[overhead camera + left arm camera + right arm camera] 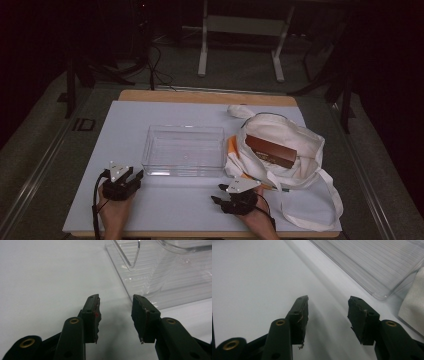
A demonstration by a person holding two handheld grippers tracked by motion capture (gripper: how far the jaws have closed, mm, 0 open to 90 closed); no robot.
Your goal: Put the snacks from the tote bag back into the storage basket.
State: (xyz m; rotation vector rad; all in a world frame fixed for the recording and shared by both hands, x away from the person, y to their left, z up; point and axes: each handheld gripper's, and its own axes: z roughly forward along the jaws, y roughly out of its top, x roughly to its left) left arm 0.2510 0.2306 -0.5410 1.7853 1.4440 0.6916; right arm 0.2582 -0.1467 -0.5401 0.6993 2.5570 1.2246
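A clear plastic box [183,150] stands empty in the middle of the white mat [125,130]. To its right lies a white cloth tote bag [280,150] with a brown carton [270,151] in its mouth. My left gripper [136,178] rests on the mat just off the box's near left corner, jaws apart and empty. In the left gripper view, the left gripper [115,298] points at the box [162,277]. My right gripper [218,194] lies near the front edge and points left, open and empty. In the right gripper view, the right gripper [328,298] has the box [367,262] ahead on the right.
Something orange [231,147] peeks out between the box and the bag. The bag's long strap [320,215] loops toward the front right corner of the mat, close to my right hand. A corner of the bag's cloth [414,302] lies right of my right gripper. The room beyond the table is dark.
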